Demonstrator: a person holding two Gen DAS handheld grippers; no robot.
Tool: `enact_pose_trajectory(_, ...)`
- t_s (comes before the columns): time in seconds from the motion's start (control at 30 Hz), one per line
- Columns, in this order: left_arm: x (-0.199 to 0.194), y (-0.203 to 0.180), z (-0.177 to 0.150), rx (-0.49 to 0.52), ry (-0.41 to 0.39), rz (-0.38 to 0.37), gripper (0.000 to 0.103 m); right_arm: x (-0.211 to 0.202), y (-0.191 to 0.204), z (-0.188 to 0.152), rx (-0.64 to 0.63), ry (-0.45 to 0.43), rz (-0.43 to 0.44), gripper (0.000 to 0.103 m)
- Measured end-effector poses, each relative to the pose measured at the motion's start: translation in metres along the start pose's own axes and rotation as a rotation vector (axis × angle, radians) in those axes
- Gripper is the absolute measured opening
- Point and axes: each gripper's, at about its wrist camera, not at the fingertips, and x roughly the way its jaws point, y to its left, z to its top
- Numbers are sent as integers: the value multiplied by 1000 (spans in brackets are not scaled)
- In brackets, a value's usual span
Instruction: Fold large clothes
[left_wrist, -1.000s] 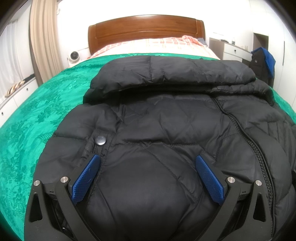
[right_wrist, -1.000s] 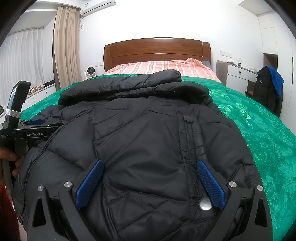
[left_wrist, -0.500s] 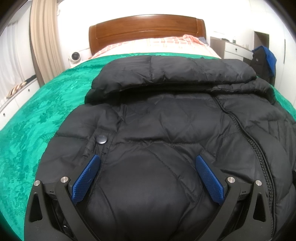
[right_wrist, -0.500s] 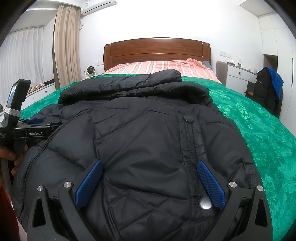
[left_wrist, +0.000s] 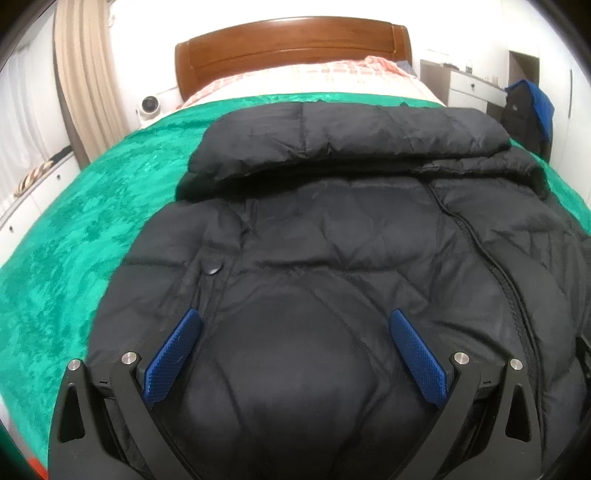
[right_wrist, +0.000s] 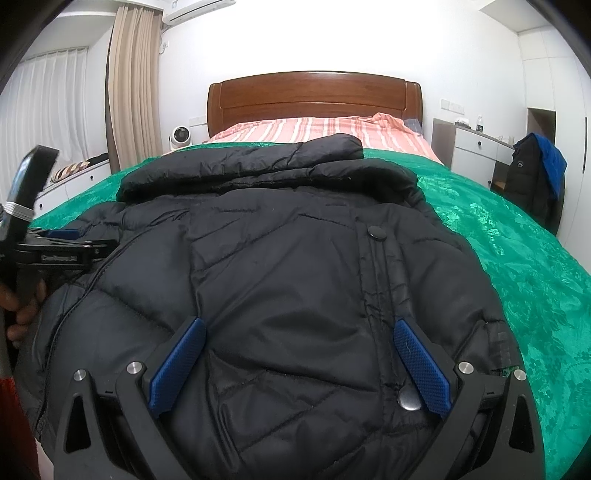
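Both the left gripper (left_wrist: 293, 321) and right gripper (right_wrist: 299, 328) hover spread wide, grasping nothing, over the black puffer jacket (right_wrist: 288, 280). Each of the 2 should pinch deep into the hem, since the padding looks slippery.

Black jacket (left_wrist: 332, 240) fills the near bed, green bedspread (left_wrist: 92, 221) bare either side (headboard (right_wrist: 314, 99) beyond)

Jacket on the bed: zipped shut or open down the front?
Cannot tell. The jacket lies bunched on the bedspread; zipper teeth show, but not whether they are joined.
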Motion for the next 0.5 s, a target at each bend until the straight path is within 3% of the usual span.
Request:
enact_pose_trajectory(0.2,-32,18,-14,-18,5,-20,103,0,1,0,-3,2,-2,101)
enact_pose_trajectory(0.4,-59,63,-15,-124,11,-32,103,-1,1,1,-4,11,3,101)
enact_pose_trajectory(0.5,-65,88,-19,-158,48,-25,103,-14,-10,11,33,37,50,99)
